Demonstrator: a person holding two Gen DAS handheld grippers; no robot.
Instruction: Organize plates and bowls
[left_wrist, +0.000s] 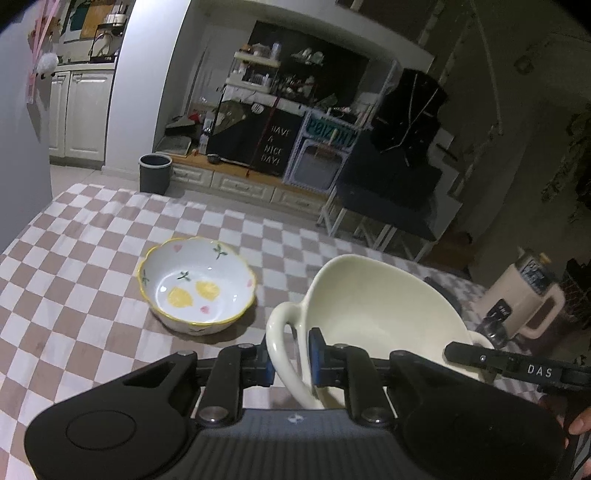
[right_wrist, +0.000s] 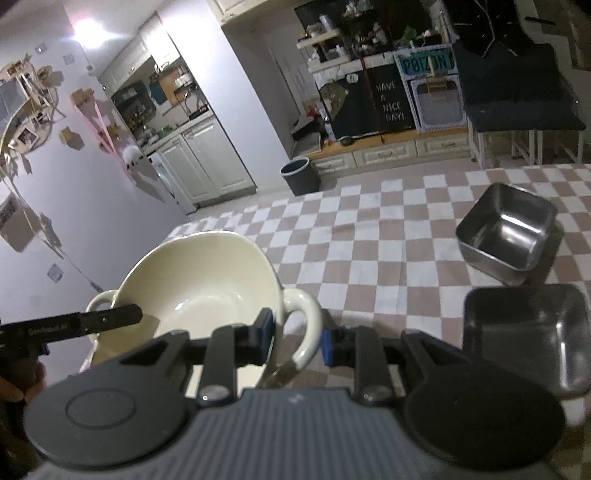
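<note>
Right now my left claw (left_wrist: 291, 360) and right claw (right_wrist: 297, 338) each clamp a handle of the cream bowl (left_wrist: 373, 295), right of the lemon bowl (left_wrist: 197, 284).

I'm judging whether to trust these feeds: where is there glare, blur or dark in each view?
Left wrist view: the far right of the room is very dark, the jug there is smeared, the lemon bowl is sharp. Right wrist view: a bright flare washes out the upper left wall, the near steel tray is soft and dim, the cream bowl is evenly lit. Both bend straight lines at the edges.
</note>
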